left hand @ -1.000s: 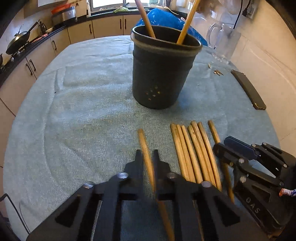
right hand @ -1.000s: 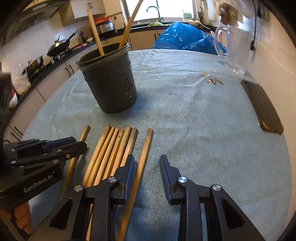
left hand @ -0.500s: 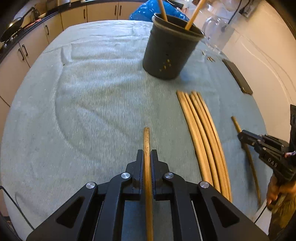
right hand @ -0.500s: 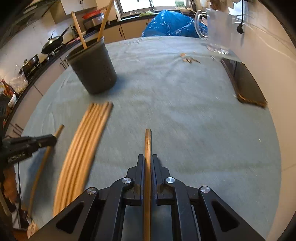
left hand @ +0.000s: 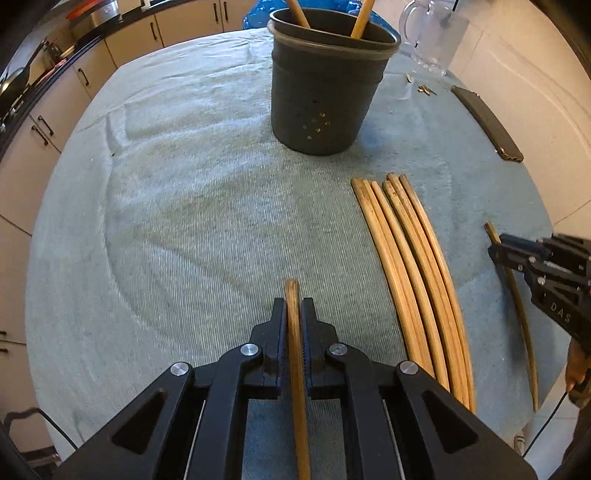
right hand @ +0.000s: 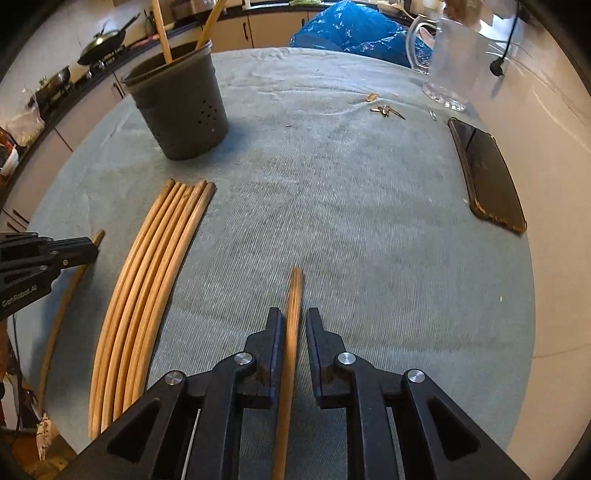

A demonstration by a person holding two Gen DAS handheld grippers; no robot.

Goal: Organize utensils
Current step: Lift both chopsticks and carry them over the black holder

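Note:
My left gripper (left hand: 293, 308) is shut on a wooden stick (left hand: 292, 295), held lengthwise above the cloth. My right gripper (right hand: 294, 317) holds another wooden stick (right hand: 295, 288) between its fingers; the jaws stand slightly apart around it. The dark perforated holder (left hand: 325, 92) stands ahead with two sticks in it; it also shows in the right wrist view (right hand: 181, 107). Several sticks (left hand: 410, 258) lie side by side on the cloth between the grippers, also in the right wrist view (right hand: 155, 269). The right gripper (left hand: 543, 266) shows at the left view's right edge.
A dark phone (right hand: 484, 173) lies near the right table edge. A glass jug (right hand: 454, 59) stands at the back right, small debris (right hand: 386, 110) in front of it. A blue bag (right hand: 351, 29) lies behind the table. Kitchen counters run along the left.
Both grippers closed on a stick each and lifted it off the cloth away from the bundle. The left view has since come closer to the holder. The right jaws look slightly wider than half a second ago.

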